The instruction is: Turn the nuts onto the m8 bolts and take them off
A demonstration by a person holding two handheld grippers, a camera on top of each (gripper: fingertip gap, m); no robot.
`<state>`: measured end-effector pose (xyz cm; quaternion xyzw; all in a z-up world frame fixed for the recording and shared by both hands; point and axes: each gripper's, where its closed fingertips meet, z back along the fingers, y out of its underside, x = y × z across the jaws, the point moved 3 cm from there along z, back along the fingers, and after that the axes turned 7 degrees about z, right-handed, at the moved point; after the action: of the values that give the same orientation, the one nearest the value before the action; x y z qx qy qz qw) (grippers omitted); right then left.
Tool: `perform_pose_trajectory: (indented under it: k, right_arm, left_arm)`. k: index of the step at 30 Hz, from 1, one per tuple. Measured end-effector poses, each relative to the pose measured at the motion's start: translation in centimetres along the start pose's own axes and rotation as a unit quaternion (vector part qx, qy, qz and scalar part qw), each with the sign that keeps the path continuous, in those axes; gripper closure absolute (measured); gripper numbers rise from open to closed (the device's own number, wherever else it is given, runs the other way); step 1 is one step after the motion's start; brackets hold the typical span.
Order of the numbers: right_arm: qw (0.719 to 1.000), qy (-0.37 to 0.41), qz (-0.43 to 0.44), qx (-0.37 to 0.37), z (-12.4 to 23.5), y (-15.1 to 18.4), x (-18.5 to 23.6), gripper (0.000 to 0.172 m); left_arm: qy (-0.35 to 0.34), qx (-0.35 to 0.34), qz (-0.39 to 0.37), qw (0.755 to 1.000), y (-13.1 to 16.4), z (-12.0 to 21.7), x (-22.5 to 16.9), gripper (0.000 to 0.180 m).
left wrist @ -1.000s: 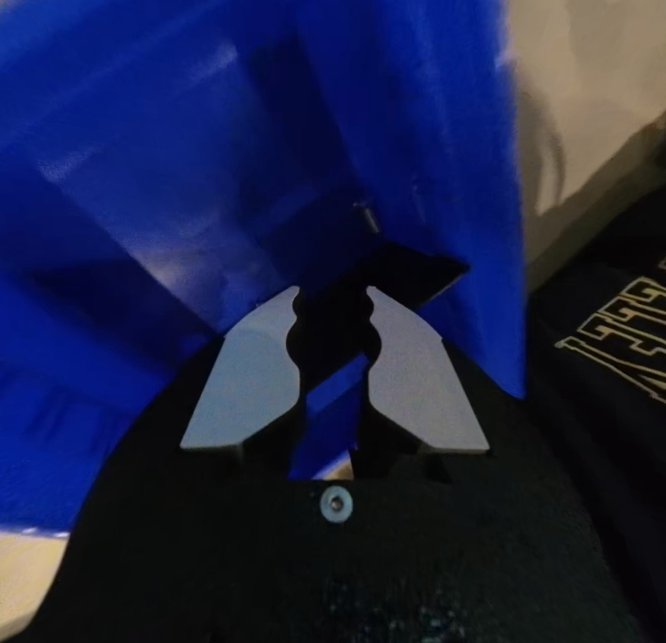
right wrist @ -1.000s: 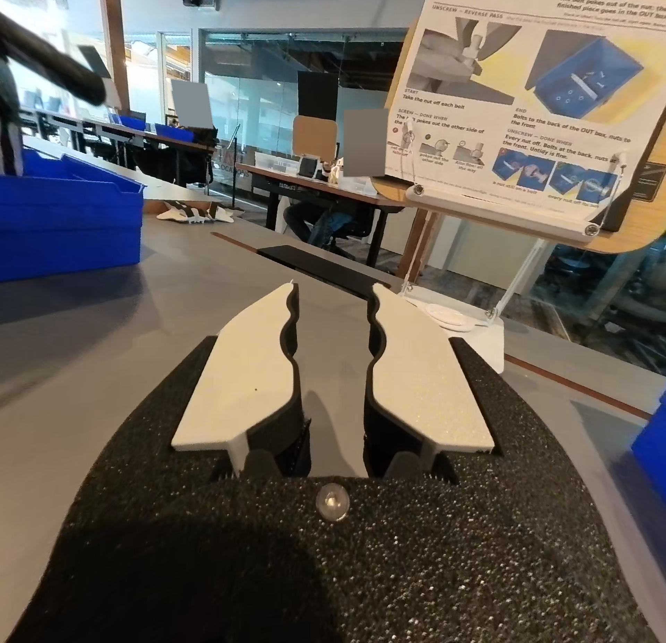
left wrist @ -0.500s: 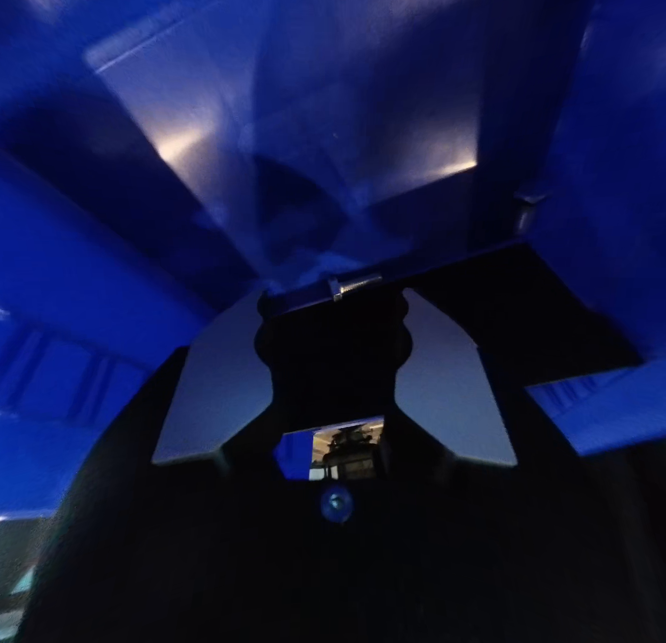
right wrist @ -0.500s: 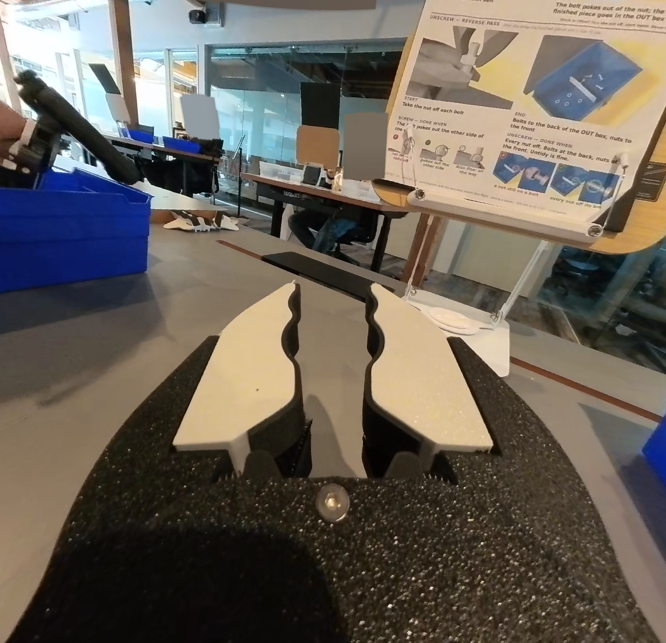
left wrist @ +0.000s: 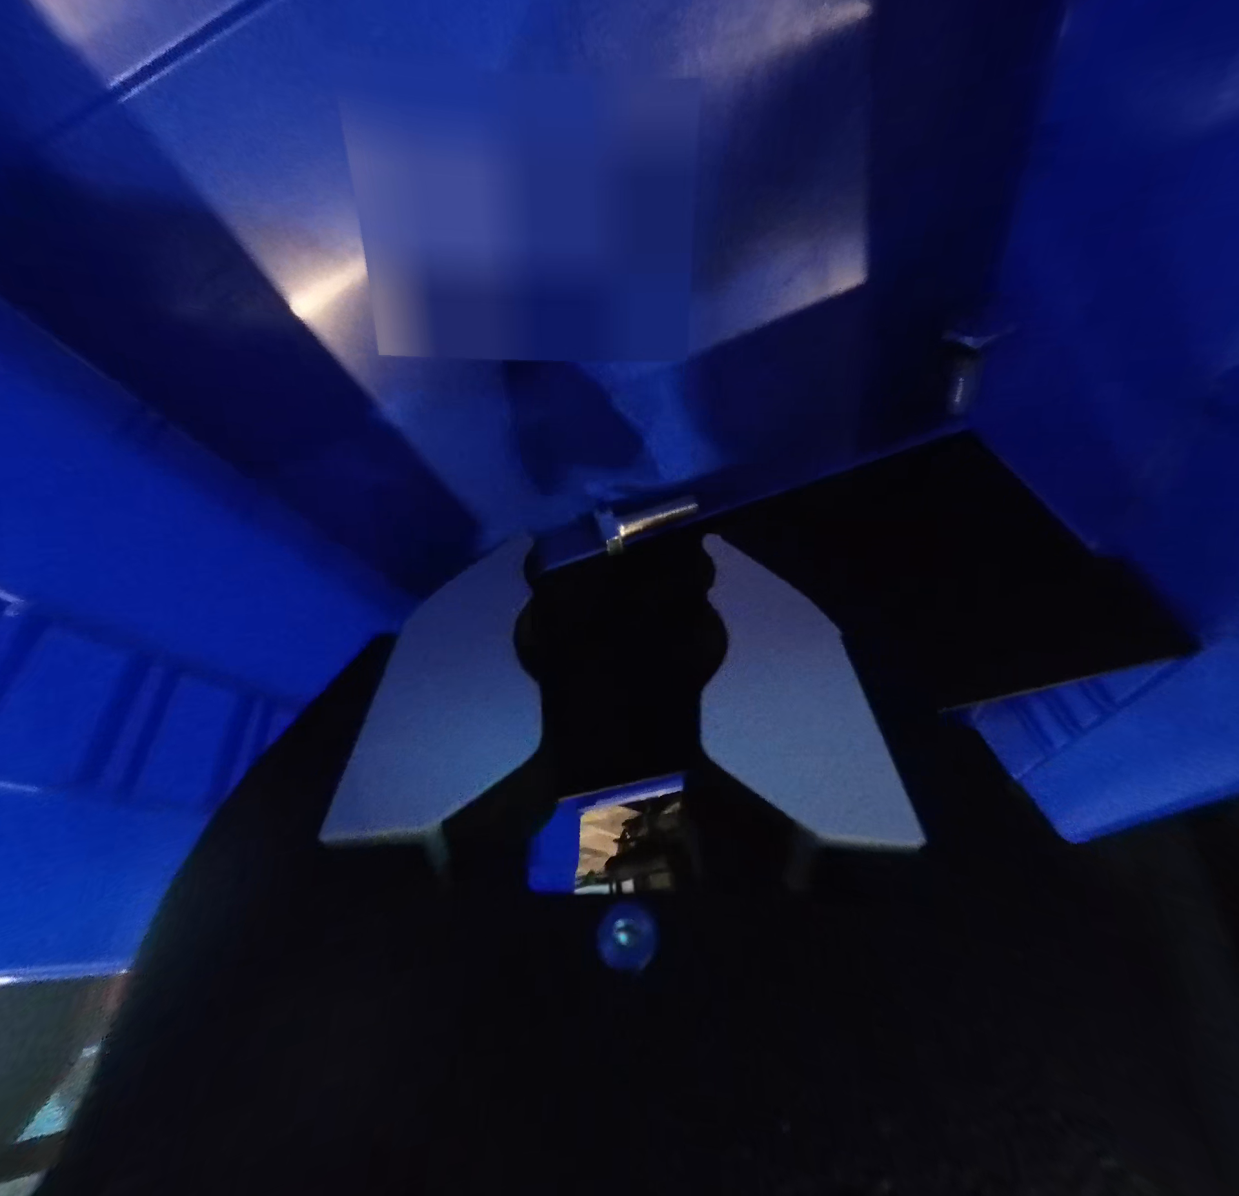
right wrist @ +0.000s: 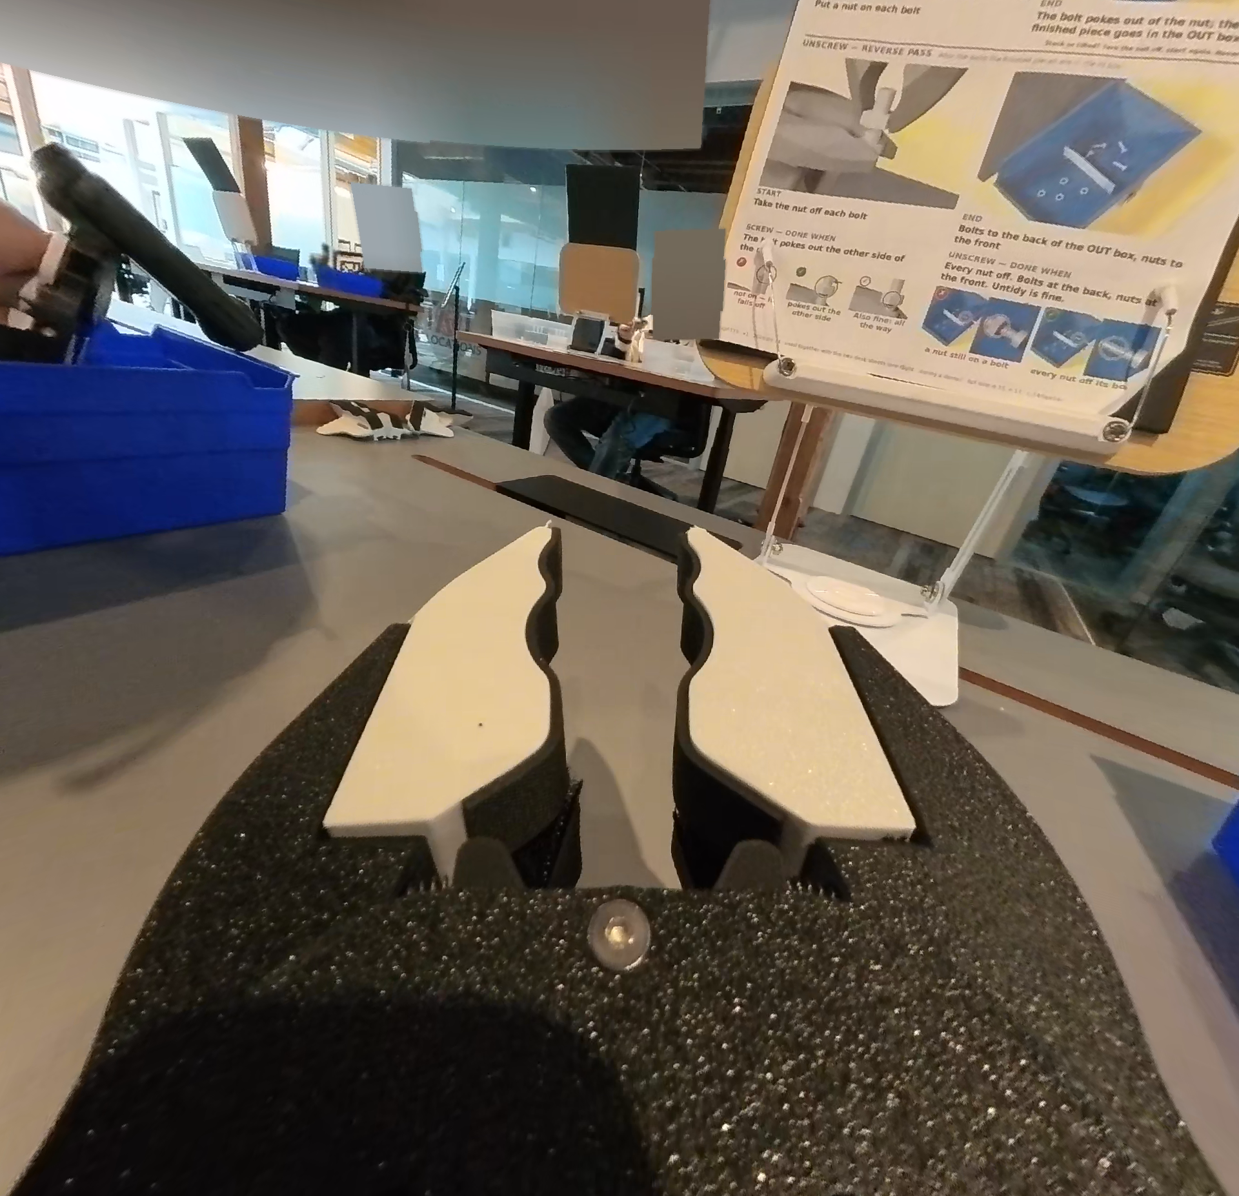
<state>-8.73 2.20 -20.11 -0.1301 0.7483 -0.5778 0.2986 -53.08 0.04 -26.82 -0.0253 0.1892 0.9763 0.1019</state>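
In the left wrist view my left gripper (left wrist: 618, 540) is down inside a dark blue bin (left wrist: 201, 560). Its jaws stand apart. A silver bolt (left wrist: 649, 522) lies on its side on the bin floor level with the fingertips, and the pads do not press on it. A second bolt (left wrist: 962, 376) lies by the bin's right wall. My right gripper (right wrist: 620, 533) is open and empty, low over the grey table (right wrist: 201, 661). In the right wrist view the left gripper (right wrist: 134, 272) shows dipped into the blue bin (right wrist: 134, 439) at the far left.
An instruction sheet on a white stand (right wrist: 972, 225) is at the right back of the table. A black strip (right wrist: 603, 513) lies beyond the right fingertips. Another blue bin's corner (right wrist: 1227, 842) shows at the right edge. Desks and chairs stand beyond the table. One gripper's finger ends stand about 45 cm off the other's.
The left gripper dropped into the blue bin, opened wide near the bolt, then narrowed around it without pressing on it. The right gripper has hardly moved and stays open.
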Motion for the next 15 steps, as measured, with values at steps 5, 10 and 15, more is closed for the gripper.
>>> perform_pose_trajectory:
  k: [5,10,15]
  right_arm:
    - [1.000,-0.001,-0.001,0.001,0.0,0.0,0.0,0.140]
    - [1.000,-0.004,-0.002,0.001,-0.1,0.1,0.1,0.140]
    - [1.000,-0.006,-0.003,0.002,-0.1,0.1,0.1,0.140]
  left_arm:
    - [0.011,0.032,-0.131,0.991,1.0,0.7,-0.4,0.157]
    - [-0.069,-0.015,-0.450,0.890,0.8,1.3,0.0,0.163]
    - [-0.090,-0.030,-0.547,0.832,0.3,0.8,-0.2,0.163]
